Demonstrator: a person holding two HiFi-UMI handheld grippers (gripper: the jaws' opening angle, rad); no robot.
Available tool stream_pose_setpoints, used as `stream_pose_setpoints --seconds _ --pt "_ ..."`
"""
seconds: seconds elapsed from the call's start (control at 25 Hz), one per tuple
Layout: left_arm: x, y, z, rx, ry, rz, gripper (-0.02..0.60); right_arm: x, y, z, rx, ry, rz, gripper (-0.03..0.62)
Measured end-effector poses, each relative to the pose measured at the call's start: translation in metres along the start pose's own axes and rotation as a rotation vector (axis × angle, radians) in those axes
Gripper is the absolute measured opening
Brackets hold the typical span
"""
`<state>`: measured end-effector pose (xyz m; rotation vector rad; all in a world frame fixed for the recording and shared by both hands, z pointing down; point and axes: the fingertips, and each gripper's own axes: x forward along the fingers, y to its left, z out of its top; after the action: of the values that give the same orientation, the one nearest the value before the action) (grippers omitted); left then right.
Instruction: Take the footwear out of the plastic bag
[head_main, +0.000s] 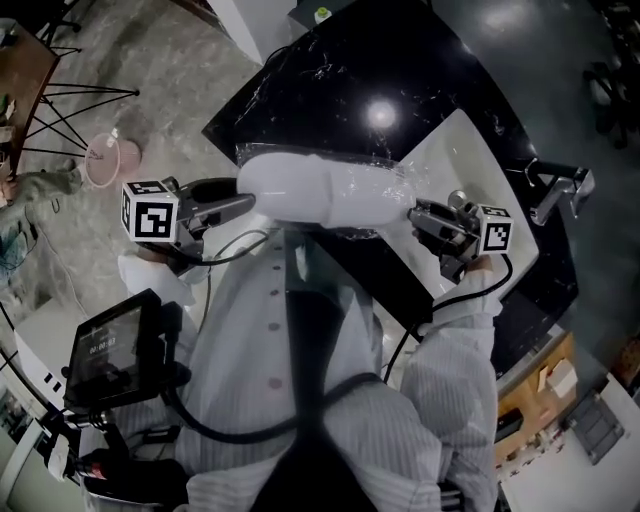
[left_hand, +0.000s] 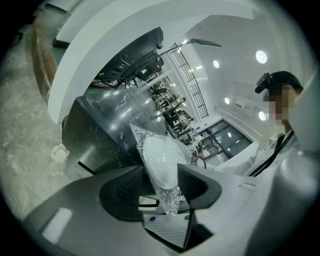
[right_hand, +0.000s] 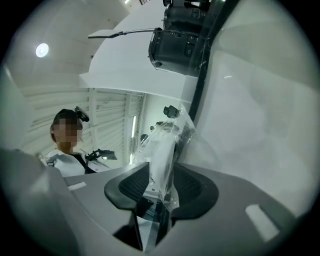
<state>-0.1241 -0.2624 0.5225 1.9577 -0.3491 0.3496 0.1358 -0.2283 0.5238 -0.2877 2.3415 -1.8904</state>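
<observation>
Looking down, we see the clear plastic bag with the white footwear inside, spanning between our two tools over the near edge of the black surface, beside the white sink. Our left hand-held gripper stands spread, with the footwear's wrapped tip between its pads. Our right hand-held gripper stands spread too, with the bag's thin crumpled end loose between its pads.

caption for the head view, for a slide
Bagged white footwear between the open left gripper and open right gripper, over a counter
</observation>
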Motion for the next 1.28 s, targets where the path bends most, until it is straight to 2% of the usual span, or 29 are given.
stream_pose_setpoints --seconds 0.08,0.16,0.28,0.48,0.52,0.68,0.84,1.0,1.12,1.28 --pt "0.004 -0.001 -0.001 0.002 0.017 0.001 0.195 0.009 0.0 0.0 -0.004 0.023 0.011 0.163" --pt "0.006 0.0 -0.001 -0.001 0.016 0.012 0.148 0.017 0.001 0.001 -0.007 0.035 0.025 0.161" --pt "0.002 -0.005 0.0 0.002 0.024 0.022 0.128 0.024 0.005 0.003 -0.016 0.046 0.038 0.161" --pt "0.004 -0.03 0.009 0.051 0.013 -0.069 0.071 0.033 0.015 0.003 -0.058 0.078 0.046 0.15" --pt "0.004 -0.033 0.014 0.062 0.002 -0.072 0.067 0.034 0.018 0.005 -0.077 0.07 0.039 0.128" --pt "0.001 -0.049 0.041 0.132 -0.056 -0.075 0.064 0.029 0.047 0.023 -0.204 -0.001 -0.002 0.115" --pt "-0.001 -0.07 0.061 0.206 -0.073 -0.094 0.069 0.021 0.083 0.037 -0.326 -0.043 -0.04 0.1" --pt "0.002 -0.082 0.073 0.268 -0.079 -0.116 0.071 0.004 0.103 0.043 -0.393 -0.07 -0.057 0.095" --pt "-0.002 -0.082 0.078 0.287 -0.088 -0.09 0.011 -0.016 0.114 0.044 -0.43 -0.125 -0.091 0.094" --pt "-0.013 -0.077 0.094 0.301 -0.148 -0.032 0.0 -0.046 0.125 0.045 -0.486 -0.246 -0.205 0.094"
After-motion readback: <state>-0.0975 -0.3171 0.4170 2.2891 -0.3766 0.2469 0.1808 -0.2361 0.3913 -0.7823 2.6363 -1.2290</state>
